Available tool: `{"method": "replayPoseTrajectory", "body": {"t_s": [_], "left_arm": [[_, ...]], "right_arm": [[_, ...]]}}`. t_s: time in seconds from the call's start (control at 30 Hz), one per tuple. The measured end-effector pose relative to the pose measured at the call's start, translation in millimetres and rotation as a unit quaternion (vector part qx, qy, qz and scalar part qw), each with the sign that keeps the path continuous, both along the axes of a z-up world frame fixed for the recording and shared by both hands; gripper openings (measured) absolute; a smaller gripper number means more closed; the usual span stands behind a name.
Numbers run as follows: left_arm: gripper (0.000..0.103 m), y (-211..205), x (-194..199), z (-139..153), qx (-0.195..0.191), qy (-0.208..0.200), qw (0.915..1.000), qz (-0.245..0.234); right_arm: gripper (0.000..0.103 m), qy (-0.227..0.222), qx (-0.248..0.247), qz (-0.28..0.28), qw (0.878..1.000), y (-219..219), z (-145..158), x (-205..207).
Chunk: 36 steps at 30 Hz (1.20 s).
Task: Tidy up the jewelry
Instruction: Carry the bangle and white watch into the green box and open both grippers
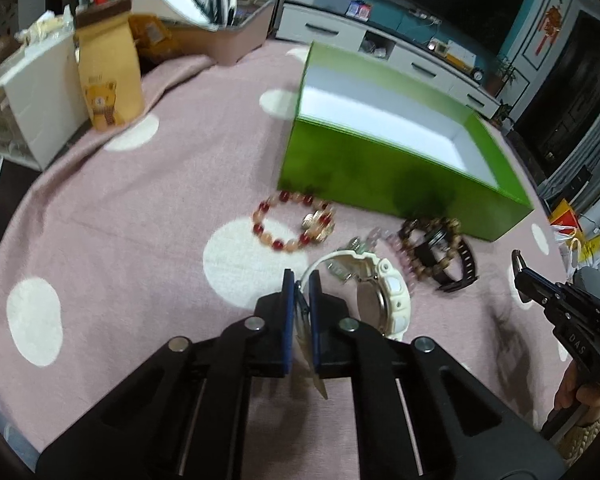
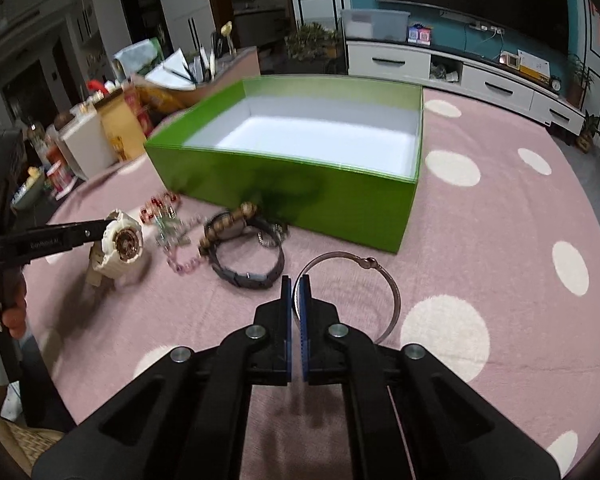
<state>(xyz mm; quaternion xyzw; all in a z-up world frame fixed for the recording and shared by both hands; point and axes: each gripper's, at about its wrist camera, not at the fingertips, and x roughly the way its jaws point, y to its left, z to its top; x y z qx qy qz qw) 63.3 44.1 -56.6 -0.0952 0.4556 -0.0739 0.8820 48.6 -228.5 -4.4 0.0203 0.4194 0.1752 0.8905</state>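
My left gripper [image 1: 301, 280] is shut on the strap of a white watch [image 1: 376, 292], which hangs lifted just above the cloth; in the right wrist view the same watch [image 2: 120, 244] dangles from the left gripper's tips. My right gripper [image 2: 296, 282] is shut on a thin silver bangle [image 2: 384, 276], its ring sticking out to the right. An open green box [image 1: 380, 176] [image 2: 300, 196] with a white inside stands behind the jewelry. On the cloth lie a red and peach bead bracelet [image 1: 292, 220], a brown bead bracelet [image 1: 432, 240] and a dark watch [image 2: 252, 268].
A pink cloth with white dots [image 2: 480, 240] covers the table. At the back left stand a yellow bear bag [image 1: 108, 80], a white box [image 1: 32, 100] and a tray of papers [image 1: 220, 28]. A pink bead string [image 2: 184, 260] lies between the watches. A hand [image 2: 8, 312] holds the left tool.
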Motion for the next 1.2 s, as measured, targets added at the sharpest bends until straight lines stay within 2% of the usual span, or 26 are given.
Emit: {"method": "replayPoseTrajectory", "body": {"t_s": [0.33,0.5,0.67,0.8,1.0,1.1,1.17,1.2], "left_arm": [[0.007,-15,40,56,0.023,-0.074,0.9969,-0.015],[0.007,-25,73,67,0.031,-0.088,0.9955,-0.02],[0.008,-38,110,64,0.037,-0.078,0.996,-0.023],[0.009,-48,133,48,0.036,-0.056,0.9975,-0.023],[0.011,-59,154,29,0.055,-0.036,0.9976,-0.024],[0.019,-60,156,21,0.055,-0.03,0.9977,-0.026],[0.034,-59,156,23,0.057,-0.034,0.9974,-0.026],[0.038,-58,155,24,0.056,-0.037,0.9974,-0.026]], "right_arm": [[0.003,-0.068,-0.005,0.009,0.998,10,41,30],[0.003,-0.082,-0.009,0.012,0.997,14,50,56],[0.003,-0.07,-0.012,0.013,0.997,16,45,90],[0.003,-0.048,-0.01,0.016,0.999,20,33,113],[0.005,-0.019,-0.016,0.009,1.0,26,11,134],[0.011,-0.01,-0.018,0.003,1.0,25,5,136],[0.018,-0.012,-0.013,-0.004,1.0,23,5,134],[0.019,-0.015,-0.011,-0.008,1.0,21,6,133]]}}
